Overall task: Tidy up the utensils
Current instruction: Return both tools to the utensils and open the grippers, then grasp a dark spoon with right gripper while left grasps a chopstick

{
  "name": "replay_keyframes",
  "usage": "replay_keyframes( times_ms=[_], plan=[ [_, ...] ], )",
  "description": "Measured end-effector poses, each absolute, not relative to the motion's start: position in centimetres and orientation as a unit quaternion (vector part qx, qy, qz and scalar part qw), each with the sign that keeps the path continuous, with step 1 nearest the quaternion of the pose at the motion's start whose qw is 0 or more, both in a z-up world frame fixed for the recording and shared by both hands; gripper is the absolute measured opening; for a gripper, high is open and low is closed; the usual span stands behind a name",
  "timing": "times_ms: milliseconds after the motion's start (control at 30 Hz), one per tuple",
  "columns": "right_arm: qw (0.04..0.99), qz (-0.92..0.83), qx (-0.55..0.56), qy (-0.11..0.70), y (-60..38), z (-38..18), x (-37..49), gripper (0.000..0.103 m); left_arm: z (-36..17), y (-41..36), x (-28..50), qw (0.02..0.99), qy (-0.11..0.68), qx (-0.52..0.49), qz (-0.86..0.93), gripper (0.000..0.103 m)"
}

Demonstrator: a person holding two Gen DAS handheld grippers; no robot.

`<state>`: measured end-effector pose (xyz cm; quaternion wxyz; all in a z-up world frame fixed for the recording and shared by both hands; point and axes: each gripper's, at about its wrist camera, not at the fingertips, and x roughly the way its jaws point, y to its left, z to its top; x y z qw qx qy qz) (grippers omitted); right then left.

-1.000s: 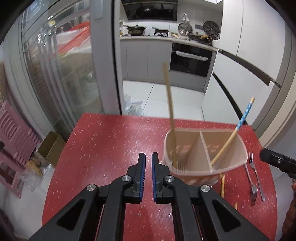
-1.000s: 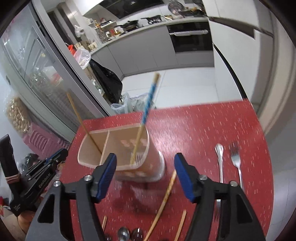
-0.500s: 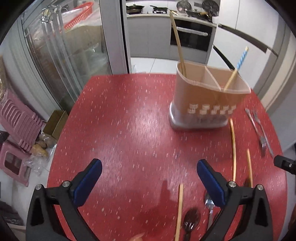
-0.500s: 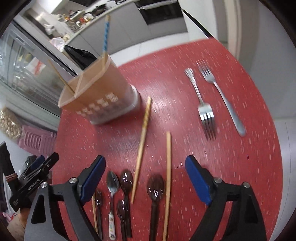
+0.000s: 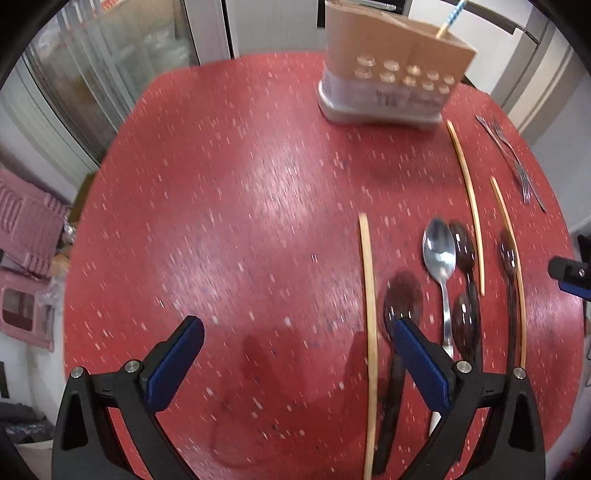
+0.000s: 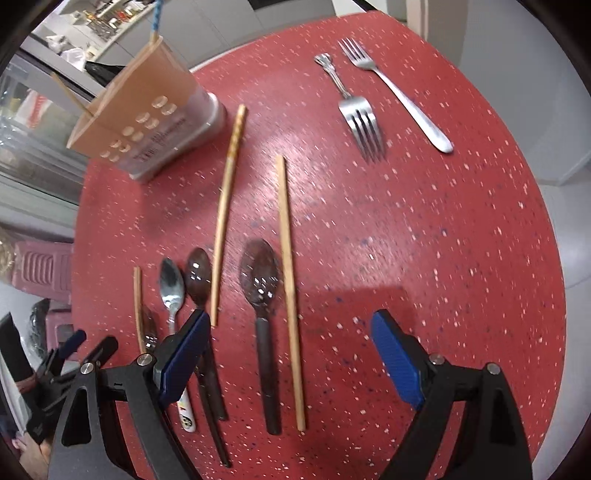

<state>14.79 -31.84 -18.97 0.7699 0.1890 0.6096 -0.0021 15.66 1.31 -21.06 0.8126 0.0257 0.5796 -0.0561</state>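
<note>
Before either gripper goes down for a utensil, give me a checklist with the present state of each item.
1. Left gripper open, nothing between its blue pads: ok.
2. Right gripper open and empty: ok.
3. Tan two-compartment utensil holder standing upright on the red speckled table: ok.
4. Holder has room: cannot tell; its inside is hidden, only a blue-striped chopstick shows at its rim.
5. Long bamboo chopstick under the right gripper clear of the dark spoon beside it: not ok, they lie close side by side.
6. Two steel forks lying separate: ok.
</note>
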Motion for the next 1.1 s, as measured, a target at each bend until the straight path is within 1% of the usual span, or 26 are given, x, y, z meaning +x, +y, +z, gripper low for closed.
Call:
replay_keyframes(
  times_ms=[167,233,300,333,400,467,500,567,800,1100],
  plan=[
    [0.765,-0.003,0.188,0.616,-31.2,-19.6,14.5,0.090,-22.4,1.7,14.3,0.800,0.597,0.011,-0.059,0.103],
    [0.767,0.002,0.183,0.615,-30.5,-19.6,14.5,0.086,-22.6,1.6,14.0,0.799,0.599,0.008,-0.060,0.103],
    [0.767,0.010,0.183,0.615,-29.8,-19.7,14.8,0.072,-22.4,1.4,13.8,0.800,0.597,0.006,-0.066,0.103],
    [0.765,0.014,0.184,0.617,-29.4,-19.8,14.9,0.069,-22.3,1.4,14.0,0.800,0.596,0.005,-0.069,0.103],
    [0.761,0.022,0.188,0.621,-28.5,-20.3,15.1,0.054,-22.5,0.9,14.0,0.798,0.598,0.011,-0.075,0.103],
    [0.757,0.030,0.191,0.625,-27.8,-20.8,15.2,0.046,-22.9,0.6,14.3,0.793,0.605,0.011,-0.075,0.103],
    [0.756,0.032,0.190,0.626,-27.6,-21.0,15.2,0.043,-23.1,0.6,14.2,0.792,0.606,0.010,-0.075,0.102],
    [0.756,0.033,0.184,0.627,-27.2,-21.3,15.3,0.041,-23.5,0.8,14.4,0.788,0.611,0.010,-0.074,0.097],
    [0.755,0.024,0.172,0.632,-26.2,-22.2,16.1,0.029,-23.8,0.6,13.8,0.791,0.605,0.030,-0.080,0.097],
    [0.764,0.011,0.124,0.633,-24.5,-22.2,17.8,0.028,-24.0,-2.0,15.0,0.795,0.597,0.055,-0.093,0.097]
  ],
)
